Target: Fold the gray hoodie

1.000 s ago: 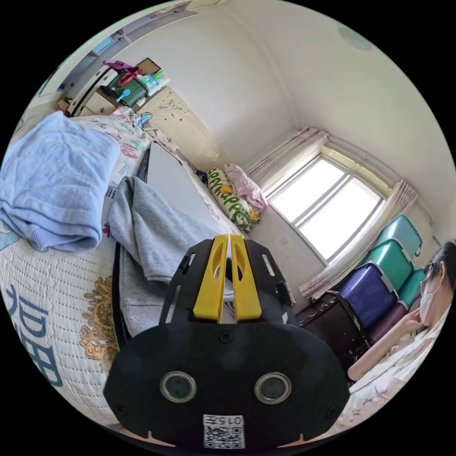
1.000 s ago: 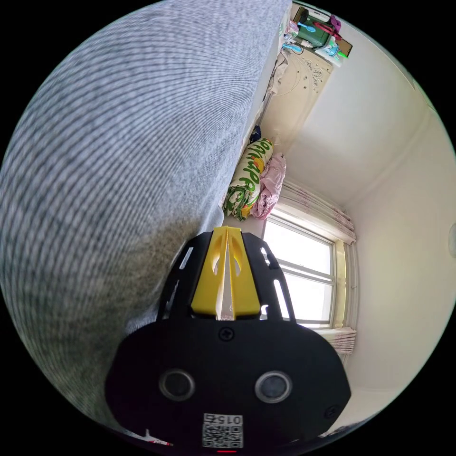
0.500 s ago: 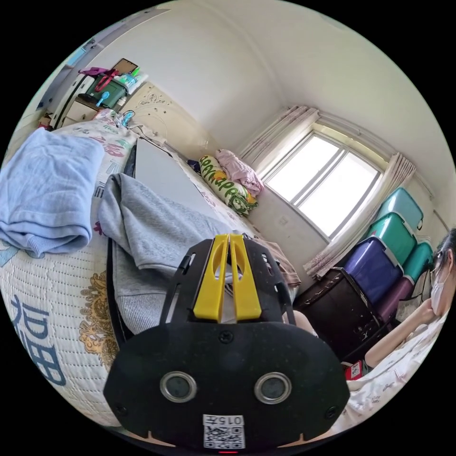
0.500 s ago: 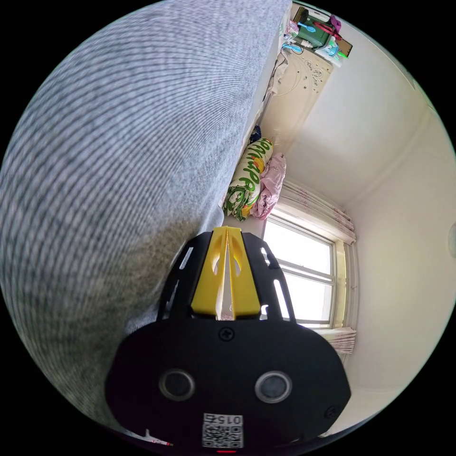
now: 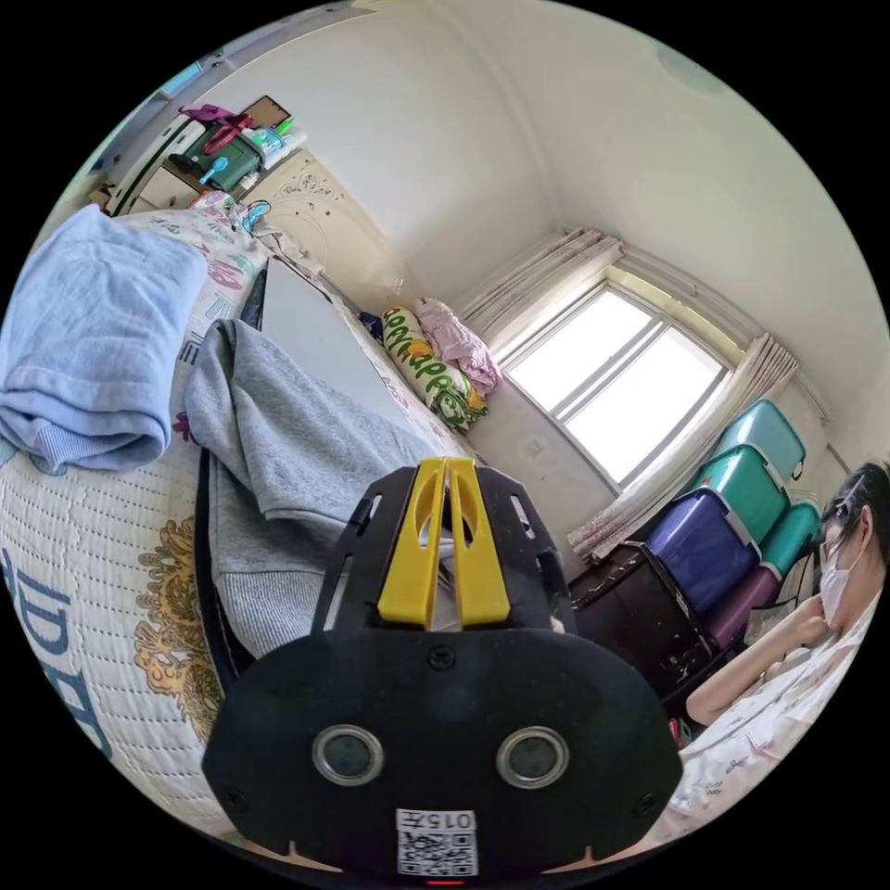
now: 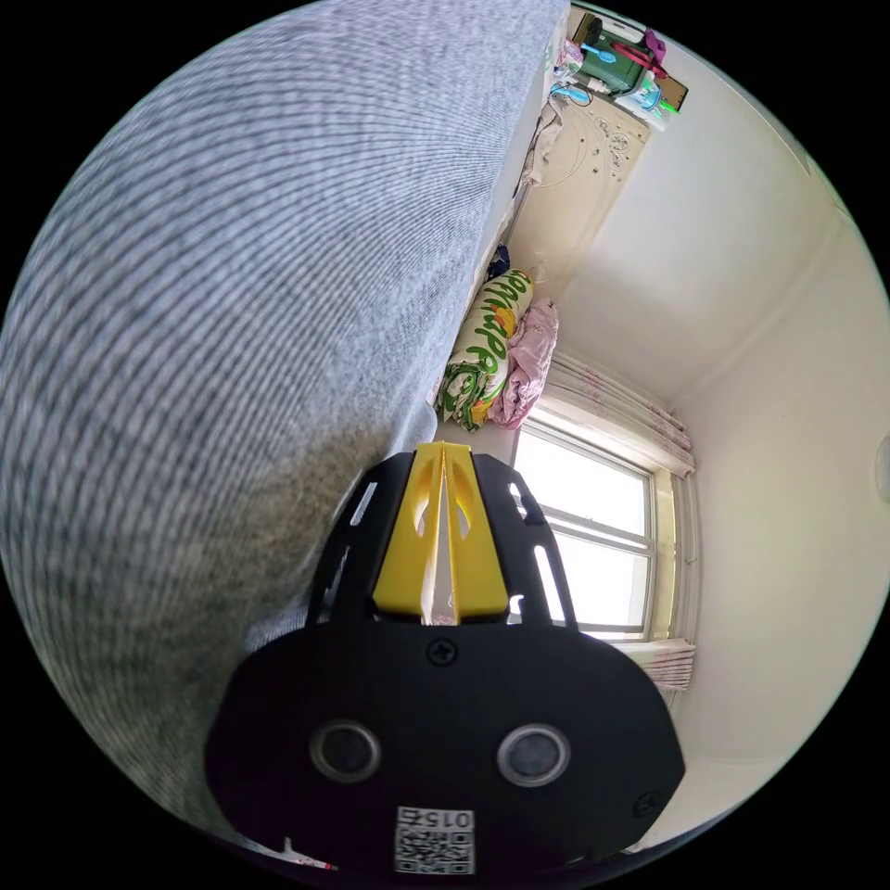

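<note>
1. Hoodie [image 5: 278, 464] lies bunched on the bed [image 5: 83, 575], beside a blue garment [image 5: 93, 343]
2. Left gripper [image 5: 448, 468] has its jaws together, apparently empty
3. Right gripper [image 6: 443, 454] is likewise closed, lying against gray fabric [image 6: 232, 324]
4. Risk: closed jaws may only push cloth, bunching it further

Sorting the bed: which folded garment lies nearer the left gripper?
The gray hoodie, right beside the left gripper; the light blue garment lies farther off.
</note>
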Available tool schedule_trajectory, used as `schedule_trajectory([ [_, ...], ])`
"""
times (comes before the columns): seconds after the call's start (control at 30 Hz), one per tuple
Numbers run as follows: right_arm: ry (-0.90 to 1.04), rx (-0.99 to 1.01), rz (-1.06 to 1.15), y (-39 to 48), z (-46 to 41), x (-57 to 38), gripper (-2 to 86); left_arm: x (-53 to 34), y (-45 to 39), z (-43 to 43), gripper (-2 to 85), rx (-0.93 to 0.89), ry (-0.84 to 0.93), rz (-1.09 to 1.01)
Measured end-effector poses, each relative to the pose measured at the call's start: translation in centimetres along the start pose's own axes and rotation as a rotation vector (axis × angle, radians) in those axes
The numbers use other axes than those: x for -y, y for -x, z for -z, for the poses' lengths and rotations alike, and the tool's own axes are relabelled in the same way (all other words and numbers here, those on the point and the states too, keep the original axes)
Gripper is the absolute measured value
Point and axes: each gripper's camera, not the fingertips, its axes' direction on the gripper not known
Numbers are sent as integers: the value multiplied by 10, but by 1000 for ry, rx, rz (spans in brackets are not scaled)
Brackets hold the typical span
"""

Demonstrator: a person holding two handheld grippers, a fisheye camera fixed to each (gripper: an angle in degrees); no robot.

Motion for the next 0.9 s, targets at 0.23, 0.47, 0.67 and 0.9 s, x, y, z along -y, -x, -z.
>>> schedule_trajectory([
  [0.23, -1, 1, 1, 2, 18, -6, -10, 12, -2, 14, -9, 0, -18, 4],
  [0.47, -1, 1, 1, 4, 41, -10, -10, 18, -8, 35, -8, 62, -21, -39],
  [0.67, -2, 2, 1, 4, 66, -14, -10, 13, -14, 69, -6, 30, -51, -130],
  [0.9, -3, 3, 1, 2, 102, -18, -10, 19, 15, 78, -2, -34, -98, -135],
])
